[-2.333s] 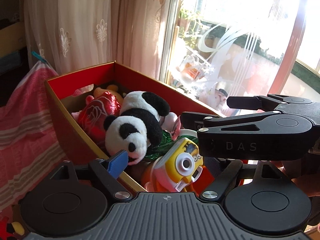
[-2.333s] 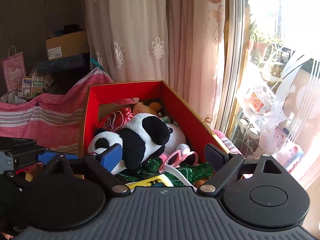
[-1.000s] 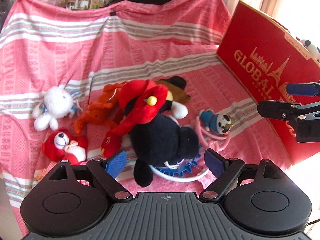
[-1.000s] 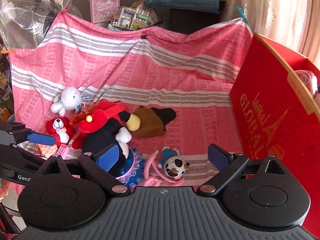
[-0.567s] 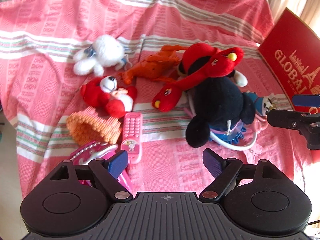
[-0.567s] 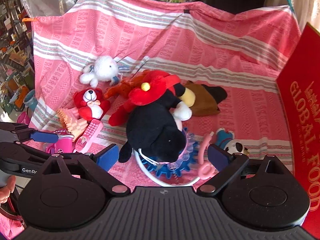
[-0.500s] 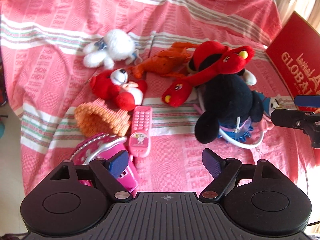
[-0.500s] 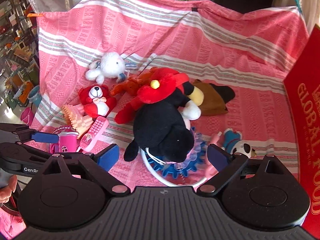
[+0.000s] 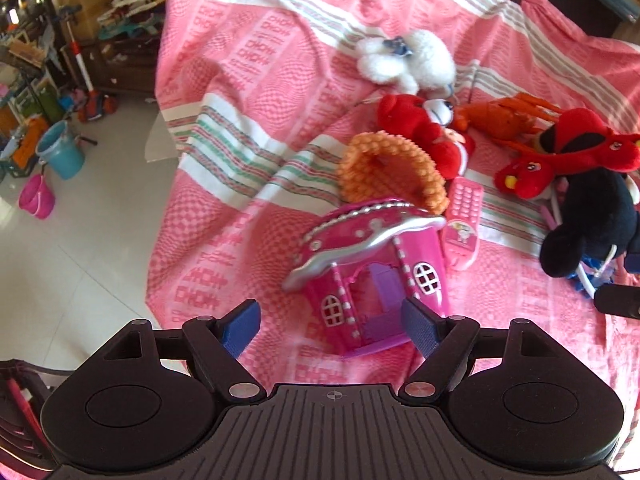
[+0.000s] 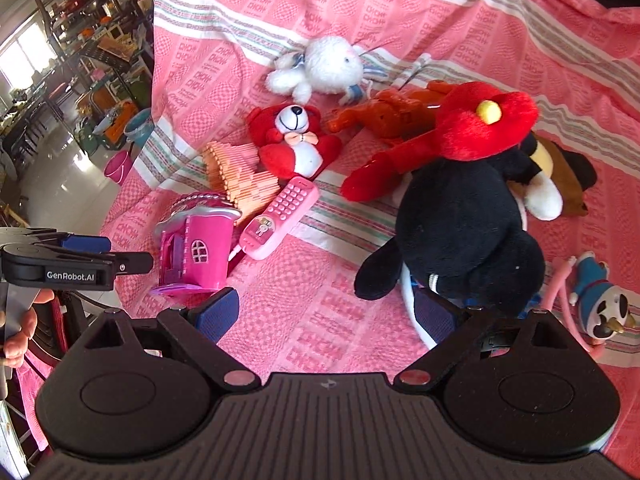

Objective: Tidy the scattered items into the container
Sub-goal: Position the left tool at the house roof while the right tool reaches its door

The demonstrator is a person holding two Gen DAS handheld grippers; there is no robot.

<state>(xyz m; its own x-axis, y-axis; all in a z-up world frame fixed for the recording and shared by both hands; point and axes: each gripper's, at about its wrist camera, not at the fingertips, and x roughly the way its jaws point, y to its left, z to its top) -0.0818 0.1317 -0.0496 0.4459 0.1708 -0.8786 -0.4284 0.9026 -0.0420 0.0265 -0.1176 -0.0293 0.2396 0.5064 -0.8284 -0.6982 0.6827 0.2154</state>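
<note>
A pink toy house (image 9: 368, 272) stands on the pink striped cloth (image 9: 248, 92), and my open, empty left gripper (image 9: 332, 326) sits just in front of it, the house's base between the fingers. The house also shows in the right wrist view (image 10: 196, 248), with the left gripper (image 10: 100, 254) at its left. My right gripper (image 10: 324, 312) is open and empty, its right finger by the black plush (image 10: 460, 232). A pink toy phone (image 9: 460, 224), an orange spiky toy (image 9: 392, 172), a red bear (image 10: 296, 140) and a white plush (image 10: 324, 68) lie scattered. The container is out of view.
A red plush (image 10: 460, 136), an orange lobster (image 10: 392, 116), a brown plush (image 10: 560, 180) and a small blue-and-white figure (image 10: 596, 300) lie on the cloth. The cloth's left edge drops to a tiled floor (image 9: 72, 220) with a blue bucket (image 9: 60, 152).
Both grippers have swung away from the red box to the cloth. The left gripper has moved left and down to the pink house; the right has closed in on the black plush.
</note>
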